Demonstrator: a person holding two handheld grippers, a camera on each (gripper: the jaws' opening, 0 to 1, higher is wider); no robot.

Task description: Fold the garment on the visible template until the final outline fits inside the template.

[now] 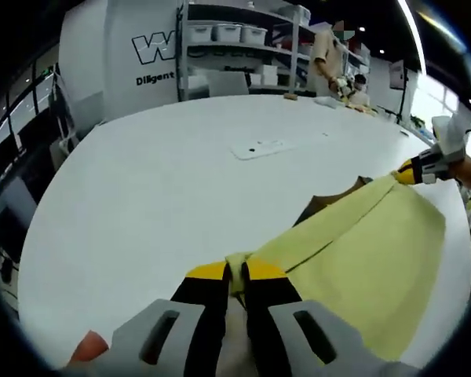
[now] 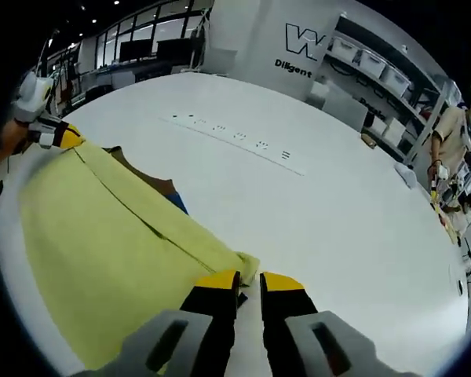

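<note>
The garment (image 1: 361, 259) — a pale yellow cloth — hung stretched between the two grippers over the near edge of the white table (image 1: 157, 196), most of it lifted clear of the surface. The left gripper (image 1: 235, 276) had its jaws pressed together on one corner of the cloth. The right gripper (image 2: 249, 281) was likewise clamped on the opposite corner, a small bunch of fabric caught between its yellow tips.

A brown sheet (image 1: 330, 203), probably the template, lay on the table under the far edge of the cloth and was largely covered by it.

To do this step well, both corners should be kept level and the upper hem taut, so that the fold line forms straight. The cloth should be lowered evenly — not one side first — with its edges squared to the template before either grip is relaxed. Slack in the middle would likely leave a crease outside the outline.

The left gripper view showed a flat white object (image 1: 257, 148) near the table's middle, and shelves with bins (image 1: 220, 33) beyond the far edge. The right gripper view showed a patch of blue (image 2: 177, 203) beside the brown sheet and a row of small marks (image 2: 235, 135) along a line on the table.
</note>
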